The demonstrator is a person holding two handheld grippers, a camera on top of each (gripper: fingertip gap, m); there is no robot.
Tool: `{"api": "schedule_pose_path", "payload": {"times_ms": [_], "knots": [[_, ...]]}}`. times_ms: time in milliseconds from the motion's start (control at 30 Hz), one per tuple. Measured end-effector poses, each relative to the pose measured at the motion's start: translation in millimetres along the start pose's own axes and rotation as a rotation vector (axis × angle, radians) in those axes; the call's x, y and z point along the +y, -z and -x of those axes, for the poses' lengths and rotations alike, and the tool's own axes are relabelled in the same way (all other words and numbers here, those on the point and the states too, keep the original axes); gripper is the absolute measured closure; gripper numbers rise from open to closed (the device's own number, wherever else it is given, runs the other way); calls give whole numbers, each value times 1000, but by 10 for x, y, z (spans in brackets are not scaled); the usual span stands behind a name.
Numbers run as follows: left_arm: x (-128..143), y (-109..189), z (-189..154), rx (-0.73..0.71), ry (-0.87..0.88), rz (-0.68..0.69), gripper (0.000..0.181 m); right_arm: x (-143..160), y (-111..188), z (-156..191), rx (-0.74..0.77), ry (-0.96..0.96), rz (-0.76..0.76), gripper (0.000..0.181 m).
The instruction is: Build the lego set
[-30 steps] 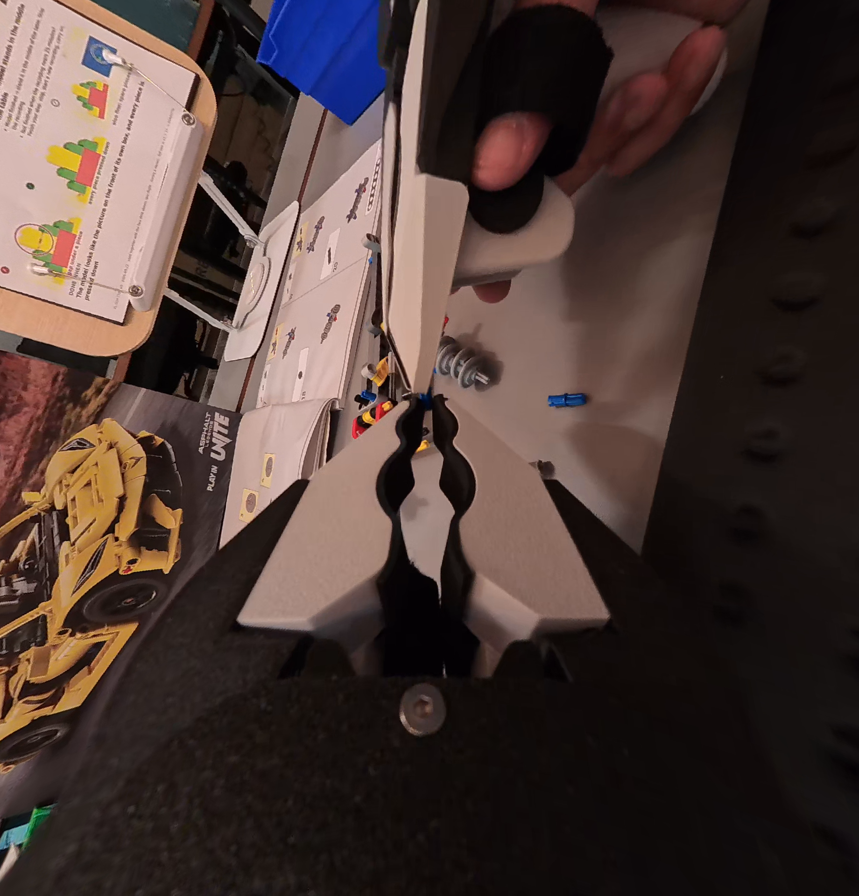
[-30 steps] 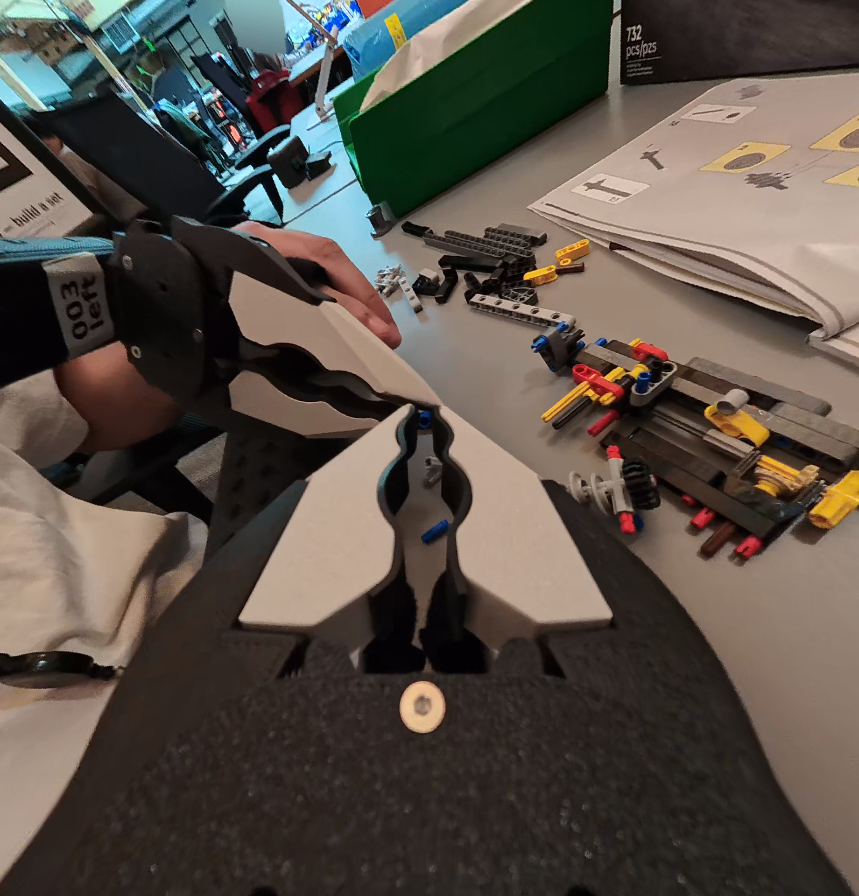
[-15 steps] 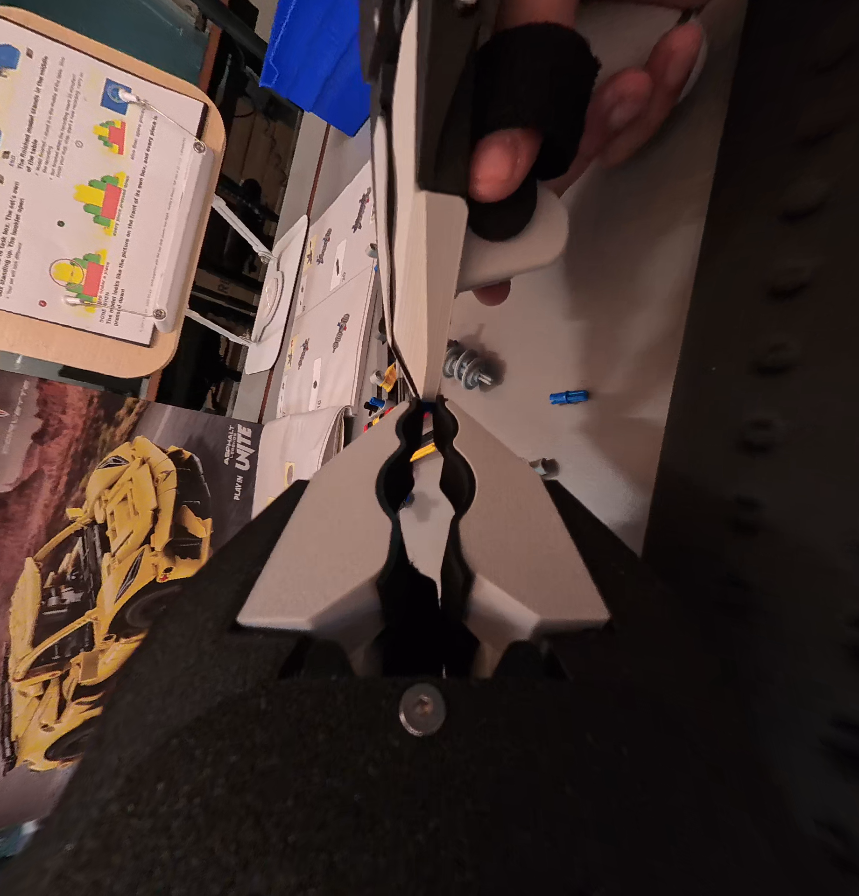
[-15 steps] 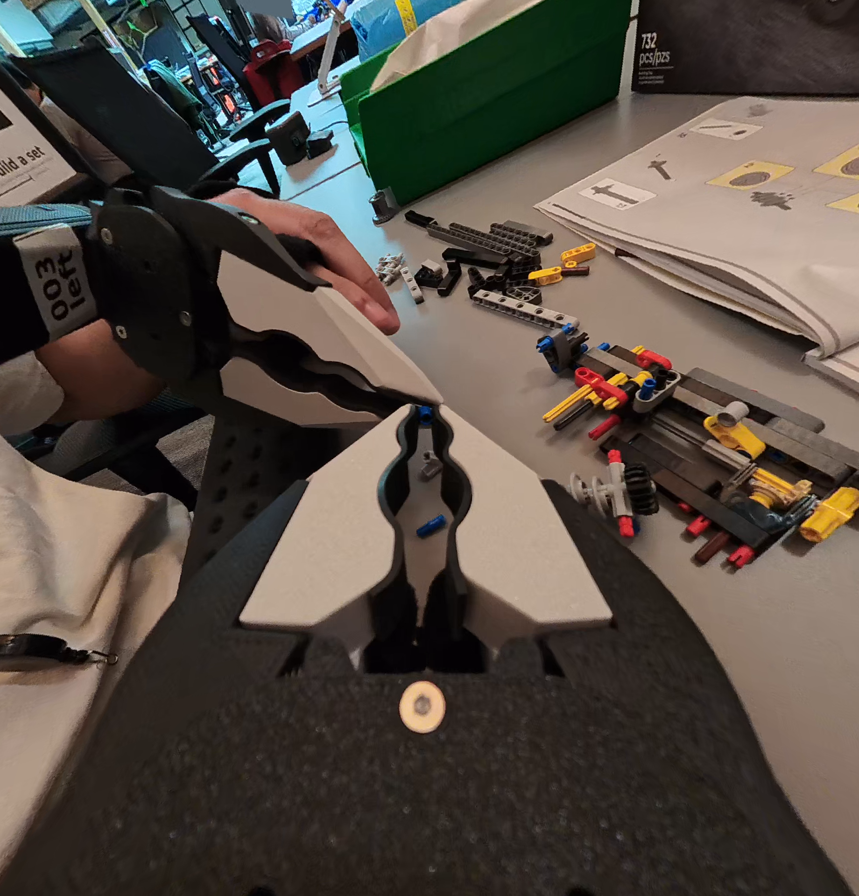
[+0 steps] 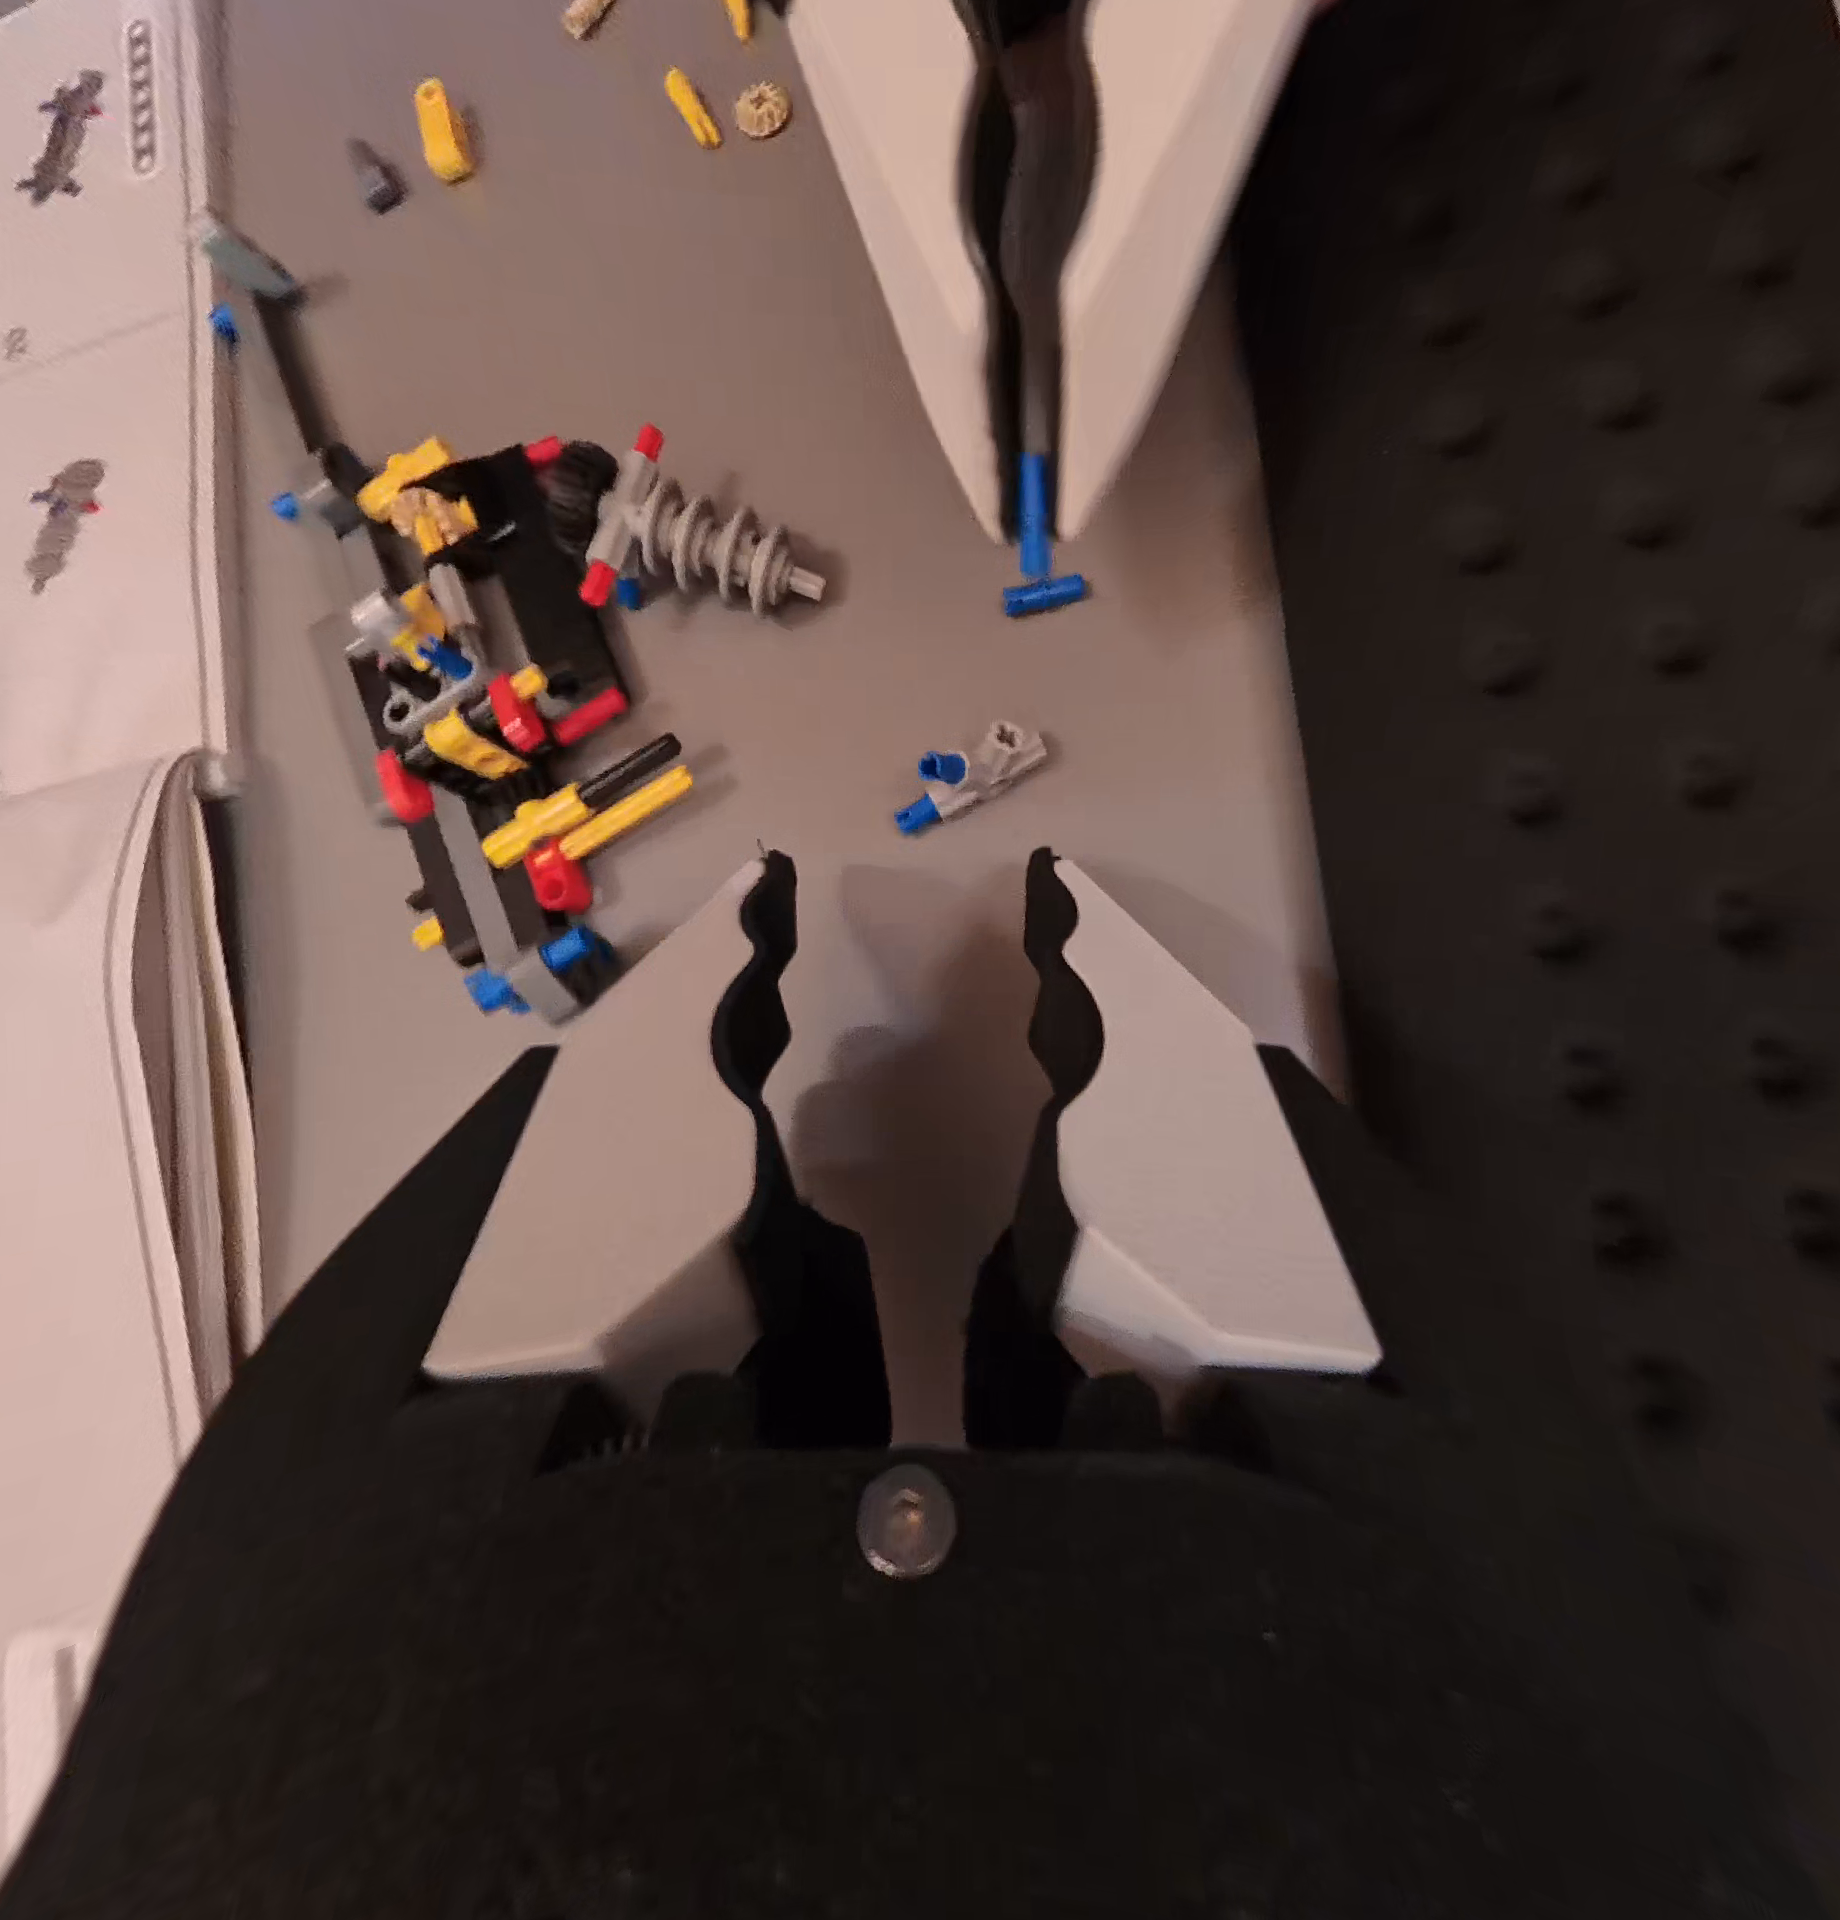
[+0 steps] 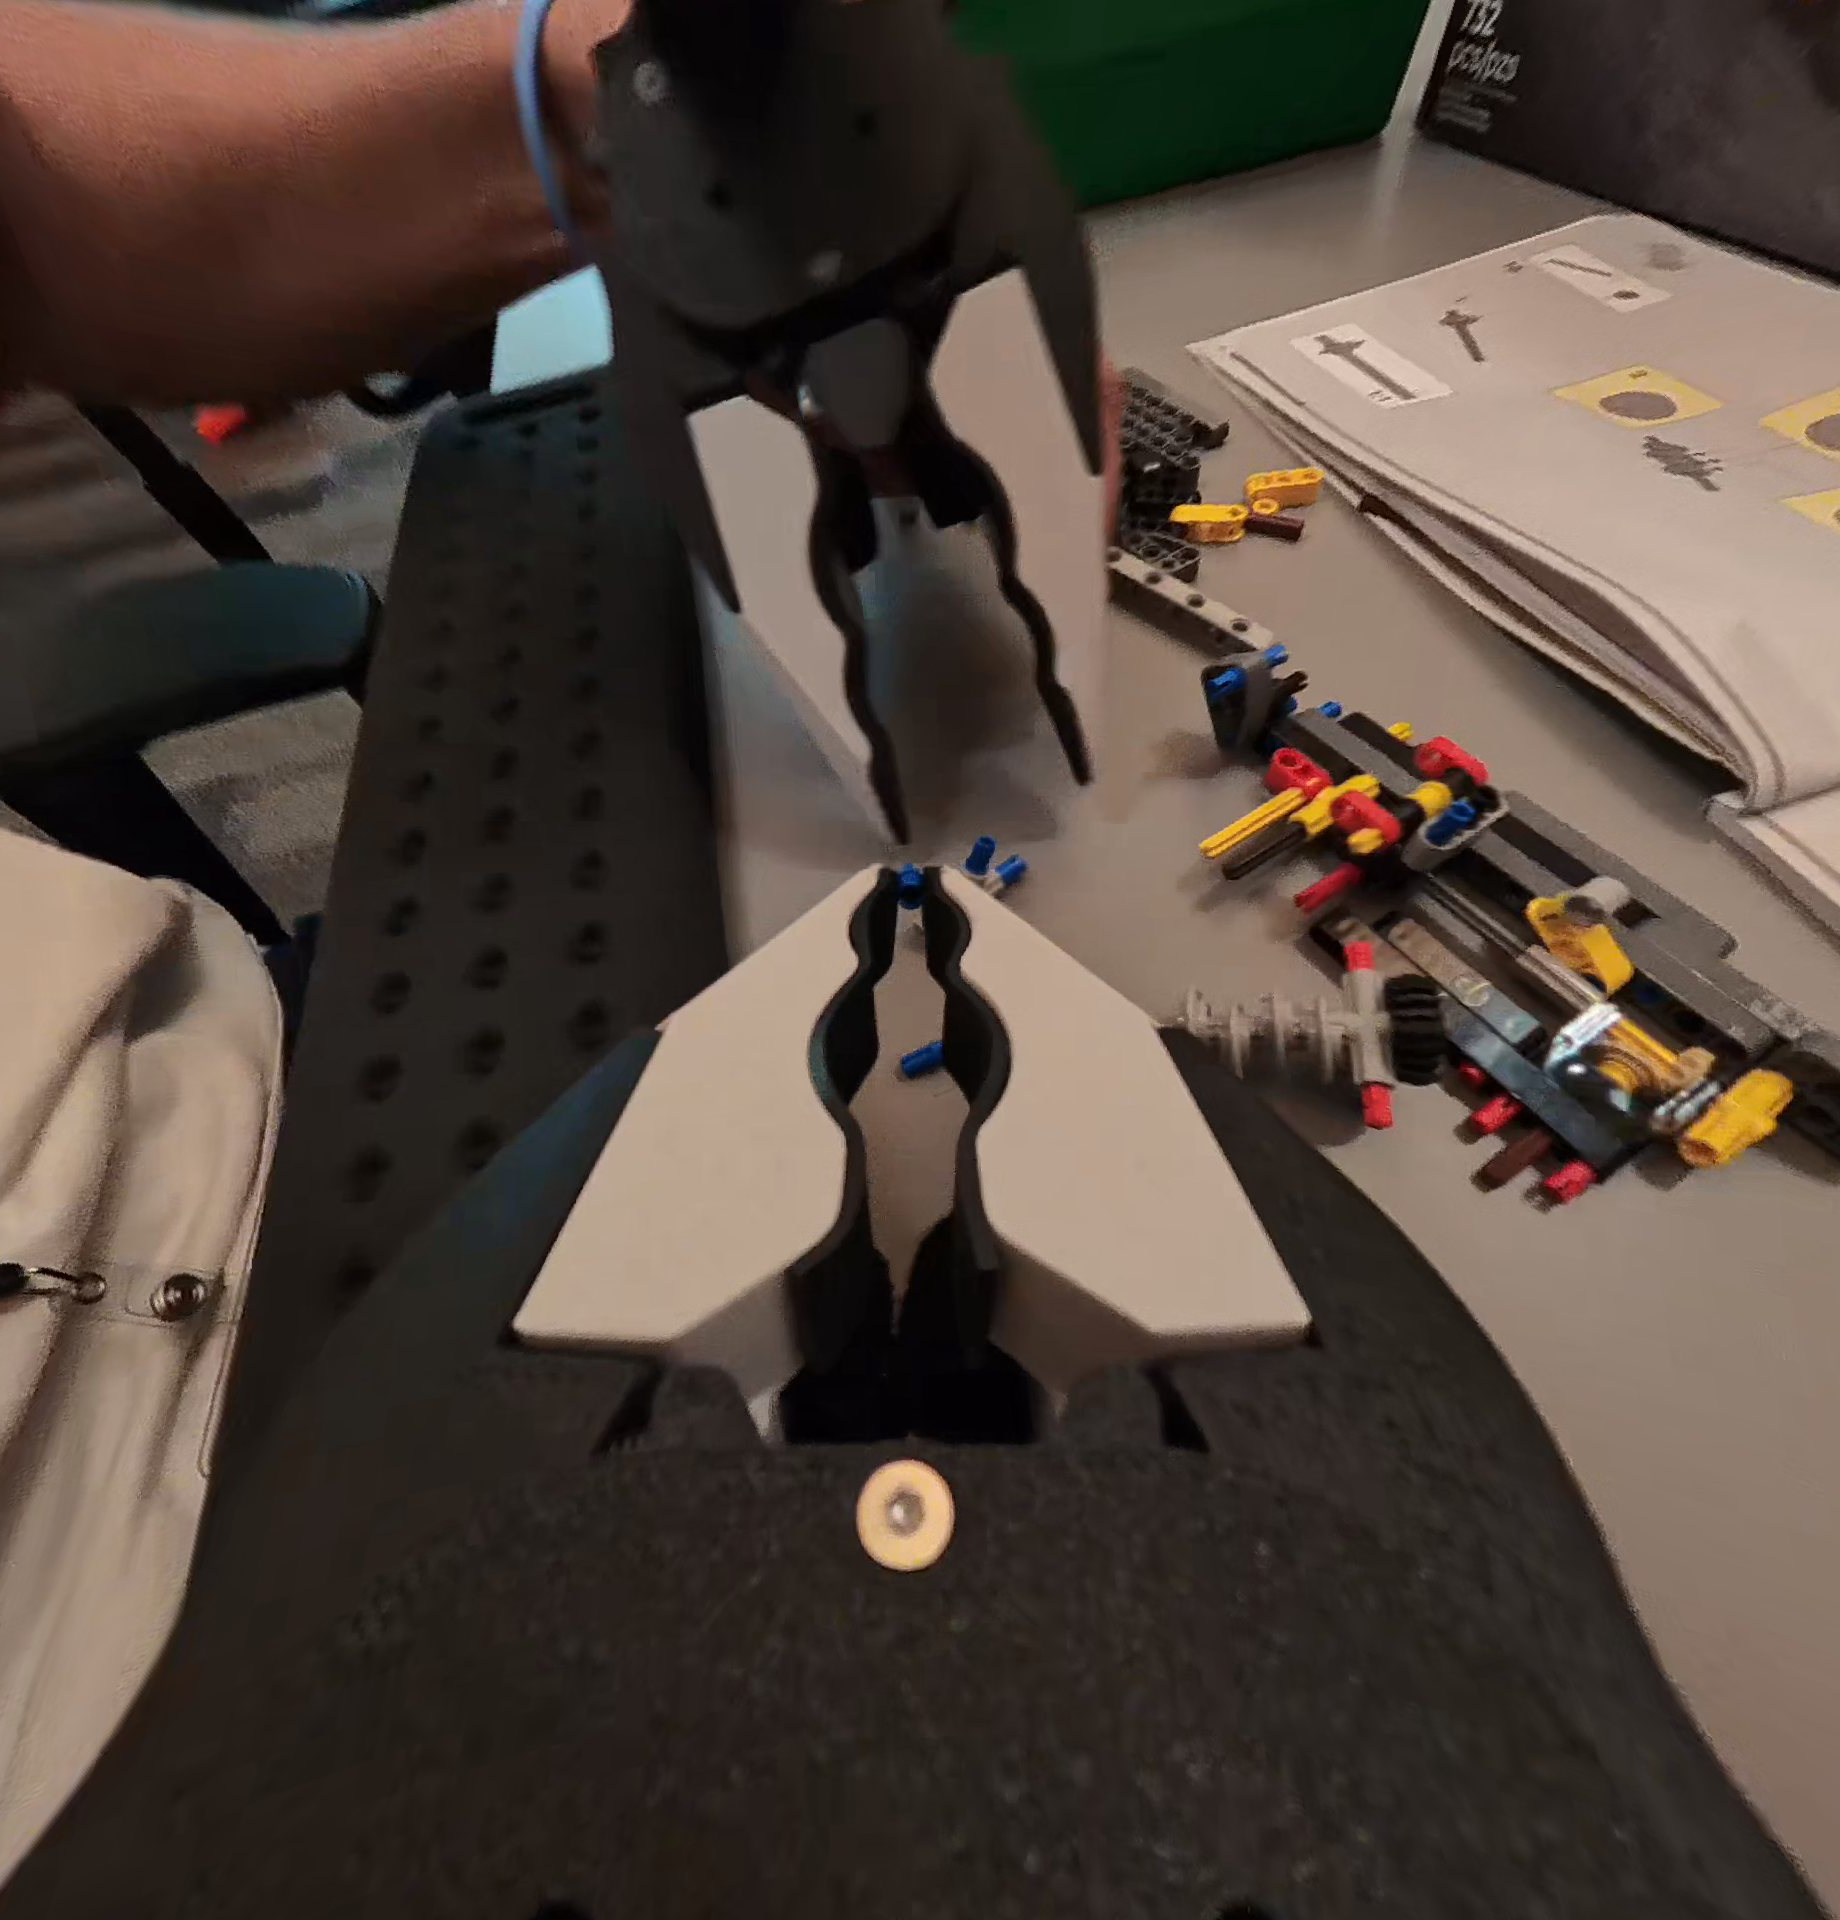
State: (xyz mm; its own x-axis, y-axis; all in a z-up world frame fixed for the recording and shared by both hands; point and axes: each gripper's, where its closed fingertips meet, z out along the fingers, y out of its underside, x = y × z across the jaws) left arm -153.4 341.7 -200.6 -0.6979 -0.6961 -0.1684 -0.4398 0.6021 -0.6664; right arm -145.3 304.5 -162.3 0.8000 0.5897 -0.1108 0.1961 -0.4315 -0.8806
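Note:
My right gripper [image 6: 908,875] is shut on a small blue pin [image 6: 908,885] at its fingertips, just above the grey table. In the left wrist view it comes in from the top [image 5: 1030,525], with the blue pin [image 5: 1030,494] sticking out of its tips. My left gripper [image 5: 908,860] is open and empty above the table; in the right wrist view it hangs just beyond the right gripper [image 6: 989,795]. A grey connector with blue pins [image 5: 973,774] lies between the two grippers. A second blue pin [image 5: 1044,594] lies below the right gripper's tips. The partial build [image 5: 480,675] lies to the left.
A grey worm gear [image 5: 718,540] lies beside the build. The open instruction booklet [image 6: 1622,520] lies behind it, with loose black and yellow pieces [image 6: 1238,504] nearby. A green bin [image 6: 1155,94] and a dark box [image 6: 1674,104] stand at the back. A black perforated panel [image 6: 500,779] borders the table. Spacing between my two grippers at the tips: around 6 cm.
My left gripper has opened, let go of the blue pin and swung up to look down on the table. My right gripper still holds the pin.

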Motion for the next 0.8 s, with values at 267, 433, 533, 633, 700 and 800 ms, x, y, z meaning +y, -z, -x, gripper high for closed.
{"api": "schedule_pose_path", "payload": {"times_ms": [267, 433, 533, 633, 700, 800], "knots": [[-113, -188, -65, 150, -85, -20, 174, 136, -56, -46, 79, 71, 65, 177], [-162, -188, -21, 54, -34, -30, 175, 144, -23, -107, 97, 68, 54, 178], [-374, -124, -24, -30, 88, -129, 175, 82, 28, -144, 137, 105, 17, 177], [-469, -57, 7, -252, 74, -171, 175, 30, 155, -71, 182, 232, -29, 177], [-453, -46, 14, -422, -2, -154, 175, 13, 241, -33, 225, 300, -53, 177], [-447, -78, -37, -534, -153, -102, 175, 55, 251, -36, 269, 375, -35, 177]]}}
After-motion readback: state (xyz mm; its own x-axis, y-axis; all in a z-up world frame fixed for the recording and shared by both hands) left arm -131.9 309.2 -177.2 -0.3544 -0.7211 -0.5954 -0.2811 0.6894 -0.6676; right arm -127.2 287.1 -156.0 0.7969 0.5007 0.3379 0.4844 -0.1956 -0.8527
